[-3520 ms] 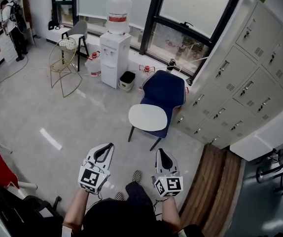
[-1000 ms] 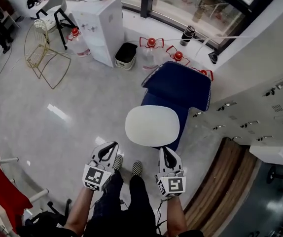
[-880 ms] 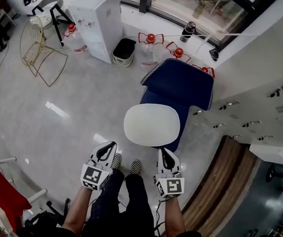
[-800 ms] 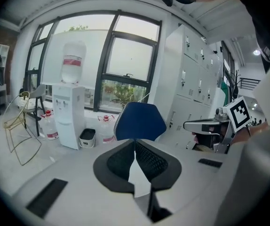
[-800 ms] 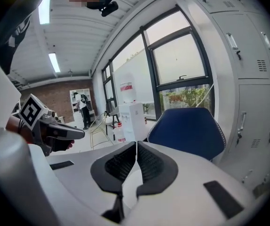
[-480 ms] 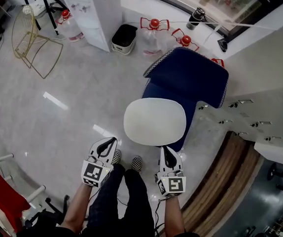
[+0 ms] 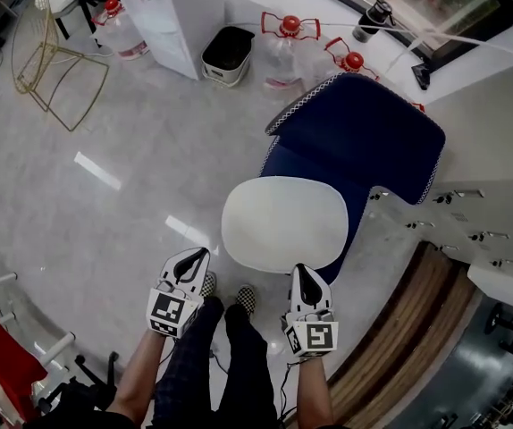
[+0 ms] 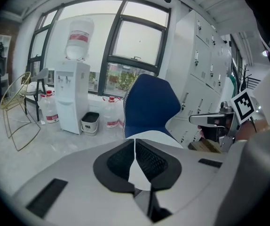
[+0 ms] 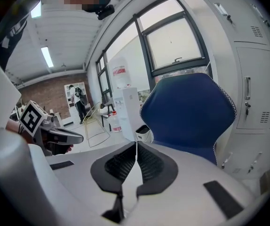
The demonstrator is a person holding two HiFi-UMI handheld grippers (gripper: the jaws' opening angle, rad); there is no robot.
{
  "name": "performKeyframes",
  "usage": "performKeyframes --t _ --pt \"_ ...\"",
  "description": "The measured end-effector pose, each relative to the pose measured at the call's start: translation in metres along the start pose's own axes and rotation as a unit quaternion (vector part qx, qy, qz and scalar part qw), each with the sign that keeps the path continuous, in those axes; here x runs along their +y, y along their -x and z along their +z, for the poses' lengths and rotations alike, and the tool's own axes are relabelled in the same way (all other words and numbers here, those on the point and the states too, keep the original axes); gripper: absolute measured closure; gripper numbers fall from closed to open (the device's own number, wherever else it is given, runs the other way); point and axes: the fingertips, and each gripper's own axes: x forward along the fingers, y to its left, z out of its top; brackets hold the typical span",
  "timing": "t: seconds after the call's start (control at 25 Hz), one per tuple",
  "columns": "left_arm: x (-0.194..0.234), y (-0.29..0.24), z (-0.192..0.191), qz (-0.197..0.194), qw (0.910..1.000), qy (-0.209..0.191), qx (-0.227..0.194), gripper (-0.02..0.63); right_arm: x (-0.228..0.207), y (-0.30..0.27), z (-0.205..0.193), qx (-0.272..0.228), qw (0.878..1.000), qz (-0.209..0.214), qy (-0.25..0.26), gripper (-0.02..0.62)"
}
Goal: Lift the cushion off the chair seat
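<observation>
A white oval cushion [image 7: 283,223] lies on the seat of a dark blue chair [image 7: 364,141] in the head view. My left gripper [image 7: 200,256] is shut and empty, just off the cushion's near left edge. Near the cushion's front right edge my right gripper [image 7: 298,271] is also shut, holding nothing. In the left gripper view the jaws [image 8: 134,142] meet at their tips, with the cushion [image 8: 154,136] and chair back [image 8: 150,103] beyond. The right gripper [image 9: 136,145] shows closed tips in front of the blue chair back [image 9: 191,111].
White lockers [image 7: 498,231] stand right of the chair, with a wooden strip [image 7: 391,347] on the floor. A water dispenser [image 7: 180,7], a black bin [image 7: 226,54], water jugs [image 7: 283,47] and a gold wire chair [image 7: 46,65] sit behind. My legs and shoes [image 7: 230,307] are between the grippers.
The view has closed in on the chair and cushion, which now look larger and nearer. Both grippers have stayed shut and now sit close to the cushion's front edge.
</observation>
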Motion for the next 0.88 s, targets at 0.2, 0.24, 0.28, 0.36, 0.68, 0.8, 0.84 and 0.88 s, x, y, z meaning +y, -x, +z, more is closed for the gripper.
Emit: performKeyframes --t 0.2,0.24,0.28,0.36,0.68,0.8,0.84,0.88 --pt "0.008 -0.029 -0.030 0.001 1.0000 -0.001 0.004 0.584 -0.008 -0.018 -0.037 0.007 1.000 0.004 0.001 0.566" --pt "0.010 -0.035 -0.036 0.001 1.0000 -0.001 0.004 0.584 -0.010 -0.020 -0.043 0.008 1.000 0.003 0.001 0.566" --pt "0.011 -0.040 -0.040 0.001 1.0000 -0.001 0.004 0.584 -0.013 -0.023 -0.049 0.009 1.000 0.002 -0.001 0.566" --pt "0.014 -0.050 -0.047 0.001 1.0000 0.001 0.004 0.584 -0.018 -0.027 -0.058 0.013 1.000 -0.001 -0.002 0.566" --pt "0.019 -0.074 -0.063 -0.010 0.9997 0.020 0.014 0.583 -0.034 -0.035 -0.074 0.016 1.000 -0.014 -0.009 0.566" --pt "0.019 -0.081 -0.076 -0.020 0.9985 0.045 0.022 0.581 -0.036 -0.036 -0.076 0.016 1.000 -0.017 -0.013 0.566" --pt "0.020 -0.084 -0.079 -0.024 0.9979 0.055 0.025 0.580 -0.037 -0.037 -0.077 0.015 1.000 -0.018 -0.014 0.565" --pt "0.020 -0.087 -0.083 -0.030 0.9971 0.064 0.028 0.551 -0.038 -0.037 -0.077 0.015 1.000 -0.019 -0.015 0.566"
